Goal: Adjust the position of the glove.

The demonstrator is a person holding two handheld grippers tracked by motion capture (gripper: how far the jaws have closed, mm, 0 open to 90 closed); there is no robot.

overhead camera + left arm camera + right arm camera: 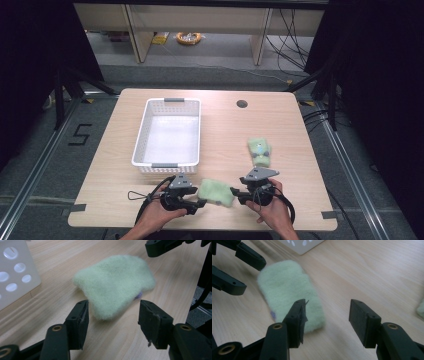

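Both hand-held grippers, left and right, sit half-open and gripping nothing on either end of the fuzzy green cloth, which lies flat on the bench lengthwise between them, roughly equally close to each.

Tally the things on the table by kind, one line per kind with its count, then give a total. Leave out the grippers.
Pale green fluffy socks: 2, one between the two grippers and one with a printed face farther right
White perforated plastic basket: 1
Total: 3
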